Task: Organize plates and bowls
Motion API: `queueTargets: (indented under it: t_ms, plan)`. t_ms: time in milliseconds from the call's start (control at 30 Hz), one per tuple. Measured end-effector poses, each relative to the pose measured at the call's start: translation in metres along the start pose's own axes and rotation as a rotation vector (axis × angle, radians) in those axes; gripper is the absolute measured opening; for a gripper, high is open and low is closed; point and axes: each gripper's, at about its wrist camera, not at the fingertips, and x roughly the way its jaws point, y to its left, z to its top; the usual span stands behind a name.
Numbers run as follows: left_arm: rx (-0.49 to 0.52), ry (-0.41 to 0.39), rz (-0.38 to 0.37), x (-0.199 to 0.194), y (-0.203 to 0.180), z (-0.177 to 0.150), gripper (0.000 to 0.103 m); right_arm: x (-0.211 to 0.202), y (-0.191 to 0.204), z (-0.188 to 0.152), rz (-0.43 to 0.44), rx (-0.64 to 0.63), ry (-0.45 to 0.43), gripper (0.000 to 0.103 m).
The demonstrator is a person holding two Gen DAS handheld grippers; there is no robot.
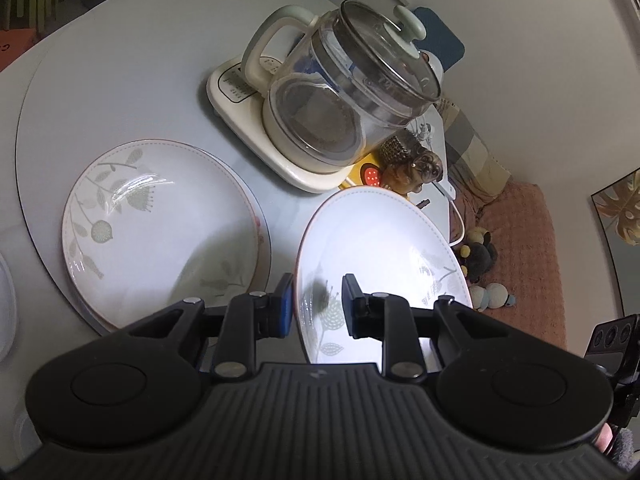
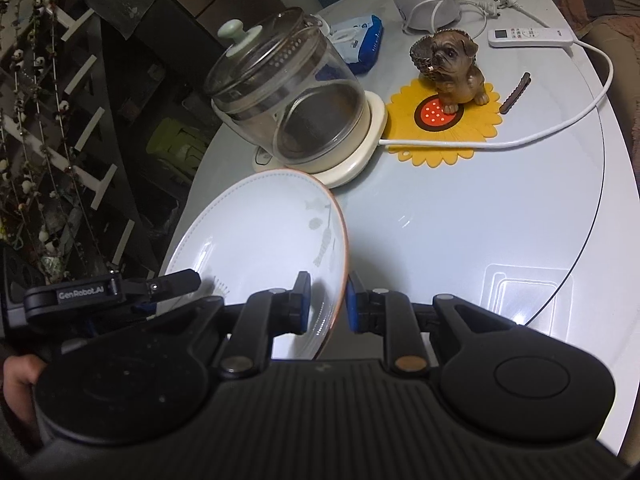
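A white plate with a grey leaf pattern (image 1: pixel 384 248) is held tilted above the table between both grippers. My left gripper (image 1: pixel 316 306) straddles its near rim, with the jaws close around the edge. My right gripper (image 2: pixel 328 304) straddles the opposite rim of the same plate (image 2: pixel 264 232), and the left gripper's finger (image 2: pixel 176 282) shows at the plate's left edge. A stack of matching white plates (image 1: pixel 160 224) lies flat on the round table (image 1: pixel 120 92), to the left of the held plate.
A glass kettle on a cream base (image 1: pixel 340 92) stands behind the plates. A dog figurine (image 2: pixel 452 64) sits on a yellow sunflower mat (image 2: pixel 444 128), with a white cable (image 2: pixel 560 120), a remote (image 2: pixel 528 36) and a blue packet (image 2: pixel 360 40) nearby. A sofa (image 1: pixel 520 248) is at right.
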Motion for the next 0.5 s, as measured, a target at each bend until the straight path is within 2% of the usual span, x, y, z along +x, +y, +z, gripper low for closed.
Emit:
queueTargets:
  t_ms: [267,500]
  plan:
    - [0.009,-0.002,-0.028,-0.027,0.017,0.013,0.028,-0.003,0.030,-0.014,-0.016,0.035,-0.044,0.022]
    - [-0.001,-0.021,-0.030,-0.047,0.043,0.022,0.028,0.011,0.057,-0.017,-0.016,0.021,-0.051,0.022]
